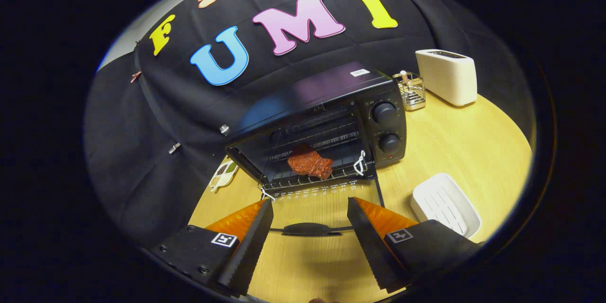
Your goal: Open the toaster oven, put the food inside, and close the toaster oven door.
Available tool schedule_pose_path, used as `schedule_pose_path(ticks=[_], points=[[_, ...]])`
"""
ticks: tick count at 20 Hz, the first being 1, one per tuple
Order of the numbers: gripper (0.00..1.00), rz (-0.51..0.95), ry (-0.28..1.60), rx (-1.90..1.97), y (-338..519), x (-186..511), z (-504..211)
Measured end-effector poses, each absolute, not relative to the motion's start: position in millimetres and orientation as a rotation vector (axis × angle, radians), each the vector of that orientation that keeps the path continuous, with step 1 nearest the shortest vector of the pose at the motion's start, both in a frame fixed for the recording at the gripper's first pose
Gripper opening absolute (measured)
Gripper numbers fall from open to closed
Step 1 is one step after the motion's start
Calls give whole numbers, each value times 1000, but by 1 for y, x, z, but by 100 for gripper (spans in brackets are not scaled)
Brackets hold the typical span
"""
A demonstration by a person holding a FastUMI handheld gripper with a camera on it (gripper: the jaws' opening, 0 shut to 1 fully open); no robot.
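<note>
The gripper (310,208) is wide open, with its two fingers spread far apart and nothing held between them. Between the fingers lies the dark handle (307,229) of the toaster oven door (322,199), and neither finger touches it. The door is folded all the way down and lies flat over the wooden table (454,147), so you can see the table through its glass. Just past the fingertips stands the black toaster oven (326,123), open at the front. Inside it, on the wire rack (303,181), sits the food (310,162), a reddish-brown piece that looks like meat. It lies near the front of the rack, about in the middle. The oven has two round knobs (386,125) on its right side, one above the other. To the right of the oven, near the right finger, a white tray (445,203) with ridges rests on the table. Farther back on the right are a white toaster (447,75) and a small wire holder (411,90), close beside each other. To the left of the oven, a small dish (223,175) with little sections lies at the table's edge by the black cloth wall (156,118).
</note>
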State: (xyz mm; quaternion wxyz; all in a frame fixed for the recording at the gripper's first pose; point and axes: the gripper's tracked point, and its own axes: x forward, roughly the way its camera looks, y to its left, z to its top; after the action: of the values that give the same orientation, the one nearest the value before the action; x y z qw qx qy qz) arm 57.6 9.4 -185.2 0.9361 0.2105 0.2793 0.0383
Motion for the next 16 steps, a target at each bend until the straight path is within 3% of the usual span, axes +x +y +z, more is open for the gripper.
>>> schedule_pose_path(ticks=[16], points=[[98, 137, 352, 241, 14, 9, -89]])
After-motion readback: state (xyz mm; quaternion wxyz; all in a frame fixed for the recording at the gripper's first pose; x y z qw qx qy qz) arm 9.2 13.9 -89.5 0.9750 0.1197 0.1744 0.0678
